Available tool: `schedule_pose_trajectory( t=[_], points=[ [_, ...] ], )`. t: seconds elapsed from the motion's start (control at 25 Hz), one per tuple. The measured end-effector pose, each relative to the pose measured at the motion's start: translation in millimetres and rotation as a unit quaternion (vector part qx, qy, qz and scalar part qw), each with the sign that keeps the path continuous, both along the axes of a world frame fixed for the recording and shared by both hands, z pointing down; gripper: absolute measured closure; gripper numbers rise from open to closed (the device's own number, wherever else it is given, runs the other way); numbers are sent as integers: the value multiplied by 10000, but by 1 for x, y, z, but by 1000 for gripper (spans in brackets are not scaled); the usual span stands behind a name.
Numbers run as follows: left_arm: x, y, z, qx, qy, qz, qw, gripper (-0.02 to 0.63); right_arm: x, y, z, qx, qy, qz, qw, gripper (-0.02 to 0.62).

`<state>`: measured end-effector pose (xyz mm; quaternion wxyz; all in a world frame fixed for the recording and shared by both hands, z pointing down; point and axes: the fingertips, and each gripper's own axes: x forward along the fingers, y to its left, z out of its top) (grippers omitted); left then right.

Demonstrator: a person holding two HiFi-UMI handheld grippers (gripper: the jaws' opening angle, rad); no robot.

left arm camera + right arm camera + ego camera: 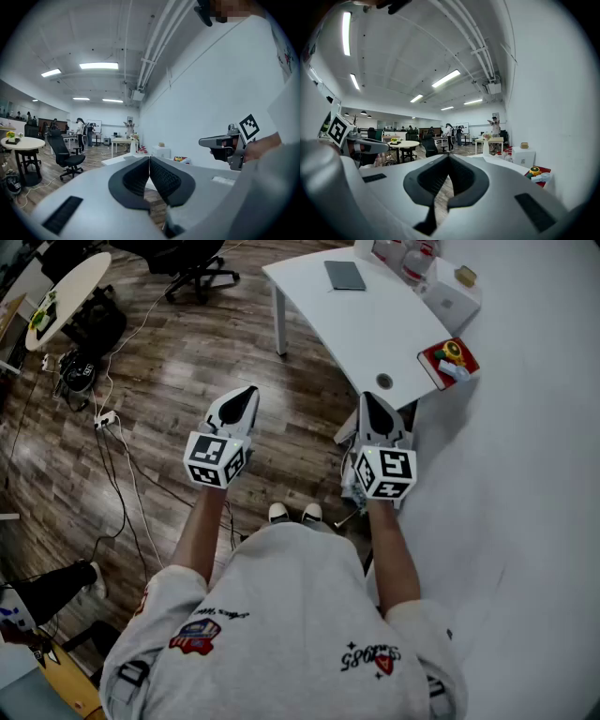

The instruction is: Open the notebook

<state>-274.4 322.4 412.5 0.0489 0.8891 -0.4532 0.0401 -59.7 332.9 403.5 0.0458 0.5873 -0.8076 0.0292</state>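
Observation:
The notebook point(345, 275), a flat dark grey cover, lies closed at the far end of the white table point(375, 329). Both grippers are held level in front of the person, well short of the table and apart from the notebook. My left gripper point(246, 392) hangs over the wooden floor, its jaws shut with nothing between them point(149, 159). My right gripper point(368, 397) is near the table's front edge, jaws also shut and empty point(449, 157). Each gripper shows in the other's view: the right gripper point(225, 143) and the left gripper point(356, 145).
A red flat item with small toys on it point(448, 360) and a white box point(450, 298) sit at the table's right side against the white wall. A black office chair point(192, 268), a round table point(66, 292) and floor cables point(103, 418) lie to the left.

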Motion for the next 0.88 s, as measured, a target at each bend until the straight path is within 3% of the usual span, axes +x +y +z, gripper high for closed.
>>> schedule_pose_trajectory(
  t=[0.48, 0.72, 0.88],
  points=[
    [11, 16, -1, 73, 65, 26, 9999, 588, 18, 14, -5, 163, -371, 68, 9992, 594],
    [3, 8, 10, -105, 148, -79, 9998, 304, 13, 12, 13, -100, -418, 127, 9990, 594],
    [-9, 1, 17, -176, 225, -133, 9995, 264, 6, 6, 21, -234, -446, 181, 9986, 594]
  ],
)
